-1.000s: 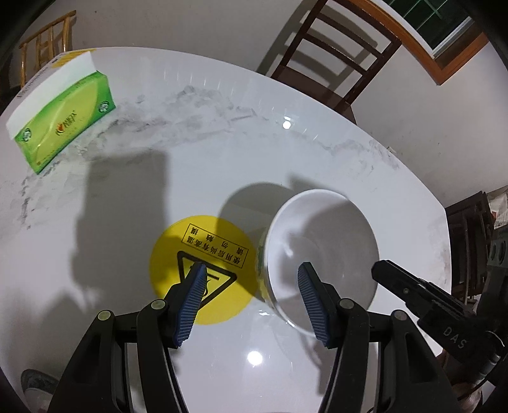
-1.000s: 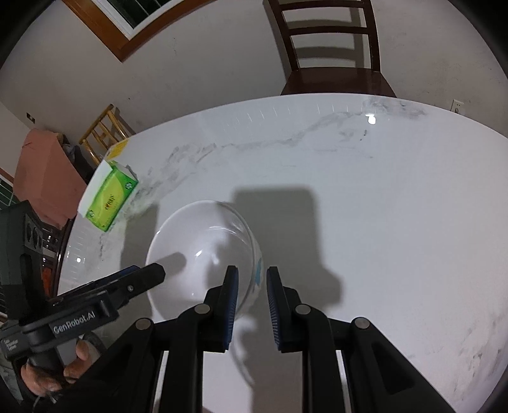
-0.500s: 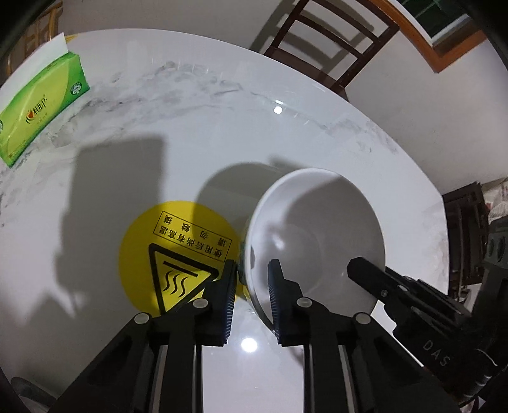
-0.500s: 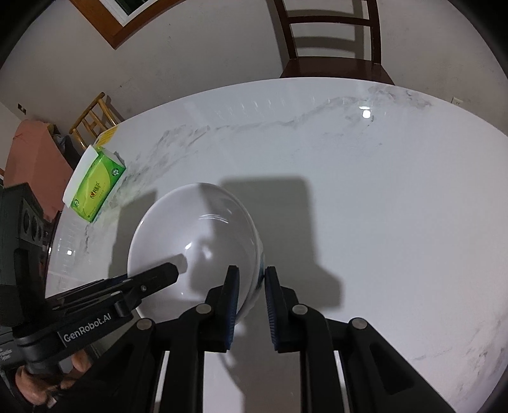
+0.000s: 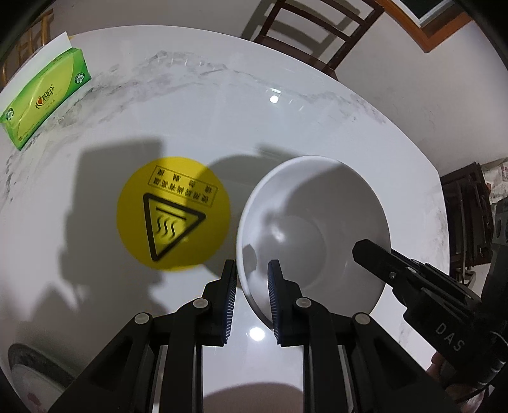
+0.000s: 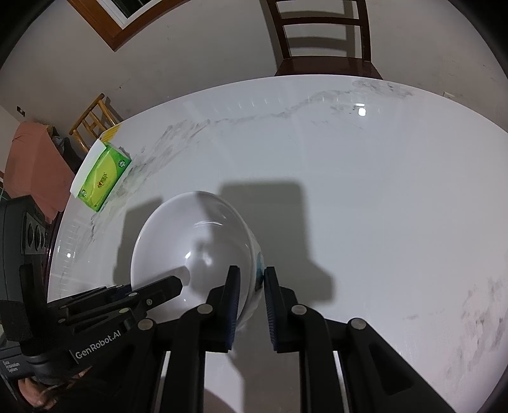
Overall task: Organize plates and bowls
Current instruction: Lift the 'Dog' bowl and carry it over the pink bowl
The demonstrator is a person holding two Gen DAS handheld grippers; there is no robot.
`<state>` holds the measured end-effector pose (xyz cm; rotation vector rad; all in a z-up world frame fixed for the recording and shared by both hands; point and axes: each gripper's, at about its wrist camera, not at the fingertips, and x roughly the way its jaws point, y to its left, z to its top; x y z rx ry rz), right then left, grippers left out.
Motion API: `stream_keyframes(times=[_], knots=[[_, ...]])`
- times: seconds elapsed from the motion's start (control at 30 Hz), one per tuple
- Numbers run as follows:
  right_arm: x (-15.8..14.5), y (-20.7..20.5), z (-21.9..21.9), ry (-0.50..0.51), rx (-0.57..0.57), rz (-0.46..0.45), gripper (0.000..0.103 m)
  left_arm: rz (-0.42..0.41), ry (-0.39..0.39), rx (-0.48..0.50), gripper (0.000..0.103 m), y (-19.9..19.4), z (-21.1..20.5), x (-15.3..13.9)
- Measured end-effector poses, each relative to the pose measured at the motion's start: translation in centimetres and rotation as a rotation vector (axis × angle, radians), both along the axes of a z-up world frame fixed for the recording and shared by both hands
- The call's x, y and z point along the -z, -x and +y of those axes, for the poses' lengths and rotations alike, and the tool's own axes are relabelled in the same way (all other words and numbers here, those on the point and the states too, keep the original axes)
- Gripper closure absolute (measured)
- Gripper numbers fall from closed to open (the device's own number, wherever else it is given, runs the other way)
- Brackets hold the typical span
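Left gripper [image 5: 251, 279] and right gripper [image 6: 248, 287] are each clamped on opposite rims of the white bowl [image 5: 312, 236], held above the marble table [image 5: 222, 104]; glazed, rigid, breakable ware, presumably slippery, best gripped at the rim.

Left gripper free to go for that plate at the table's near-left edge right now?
Probably not: the left gripper is shut on the bowl rim, as is the right gripper. The plate itself lies unobstructed.

You face a white marble bench [image 6: 365, 197] with grey veins and glare spots. Beyond its far edge stands a dark wooden chair [image 6: 320, 38] against a beige wall [image 6: 206, 47]; left of that chair, a wood-framed window [image 6: 127, 16].
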<state>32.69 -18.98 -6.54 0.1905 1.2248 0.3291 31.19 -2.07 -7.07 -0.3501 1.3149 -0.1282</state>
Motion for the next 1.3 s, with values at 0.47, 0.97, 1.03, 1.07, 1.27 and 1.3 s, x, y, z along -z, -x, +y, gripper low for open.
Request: stream_keyframes(times=[0.47, 0.97, 1.03, 1.07, 1.27, 1.3], knots=[[-4.8, 5.2, -1.3, 0.001, 0.011, -0.057, 0.087, -0.06, -0.011, 0.044, 0.087, 4.5, -2.4, -4.4], [-9.4, 12.7, -1.9, 0.011, 0.016, -0.098, 0.087, -0.105, -0.02, 0.096, 0.087, 11.9, -3.2, -8.8], [-9.6, 13.9, -1.8, 0.01, 0.012, -0.1, 0.087, -0.105, -0.026, 0.101, 0.087, 13.0, -3.2, -9.1], [-9.6, 14.6, -1.8, 0.011, 0.01, -0.1, 0.087, -0.104, -0.029, 0.105, 0.087, 13.5, -3.2, -9.2], [-9.2, 18.4, -1.8, 0.005, 0.002, -0.086, 0.087, -0.096, -0.034, 0.116, 0.087, 17.0, -3.2, -9.3], [-9.2, 18.9, -1.8, 0.004, 0.001, -0.083, 0.087, -0.092, -0.036, 0.118, 0.087, 17.6, -3.3, -9.2]])
